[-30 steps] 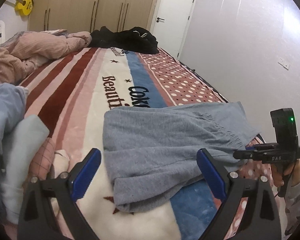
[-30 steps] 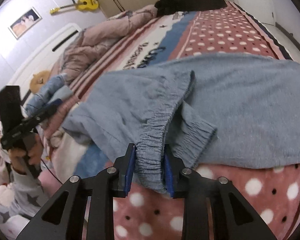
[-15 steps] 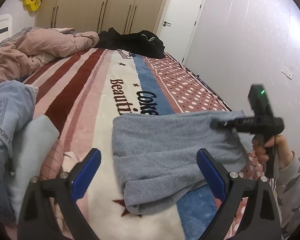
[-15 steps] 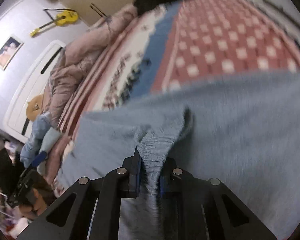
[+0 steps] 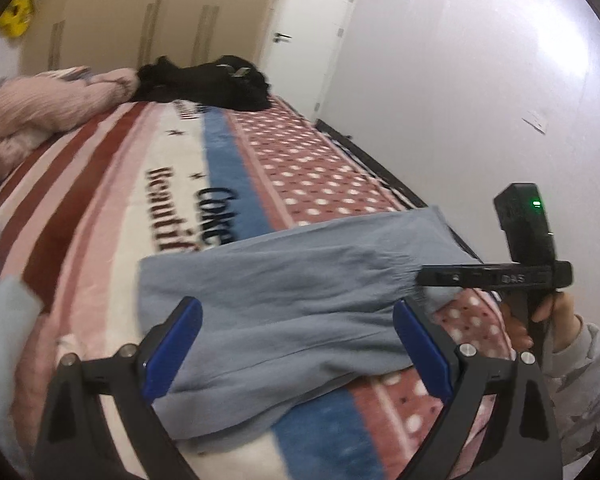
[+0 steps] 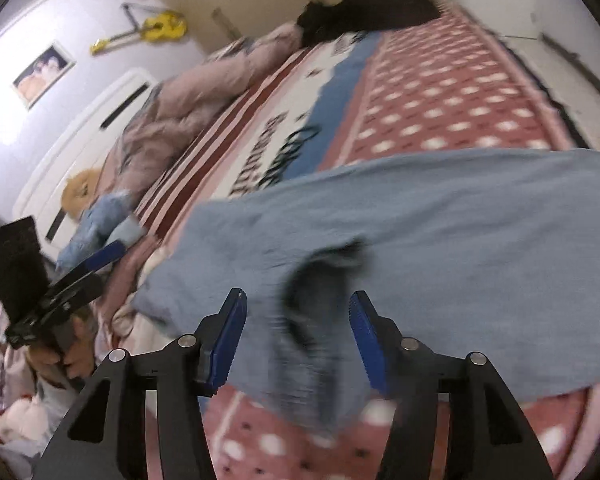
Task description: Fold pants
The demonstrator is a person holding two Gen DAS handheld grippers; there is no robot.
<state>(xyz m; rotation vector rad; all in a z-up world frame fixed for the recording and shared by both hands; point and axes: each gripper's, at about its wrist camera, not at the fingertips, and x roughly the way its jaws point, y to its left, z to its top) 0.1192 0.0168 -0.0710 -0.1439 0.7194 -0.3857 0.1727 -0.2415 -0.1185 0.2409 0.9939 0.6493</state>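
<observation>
Grey-blue pants (image 5: 300,300) lie folded across the patterned blanket (image 5: 112,220) near the bed's front end. My left gripper (image 5: 296,320) hangs open just above their near edge, with nothing between its blue pads (image 5: 172,348). In the right wrist view the pants (image 6: 460,232) fill the middle. My right gripper (image 6: 297,304) is opening; the gathered waistband (image 6: 320,320) sags blurred between its jaws and the pads stand clear of it. From the left wrist view the right gripper (image 5: 420,278) reaches the waistband end at the bed's right edge. A hand holds the left gripper (image 6: 100,268) at the left.
A pink duvet (image 5: 40,120) and black clothes (image 5: 208,84) lie at the bed's far end. Light blue clothes (image 6: 96,228) are piled at the left. A white wall (image 5: 480,100) runs close along the bed's right edge, with a door (image 5: 308,32) beyond.
My right gripper, shut on the waistband a moment ago, has opened and the fabric has dropped out of its pads. The left gripper stayed open and shifted a little over the pants.
</observation>
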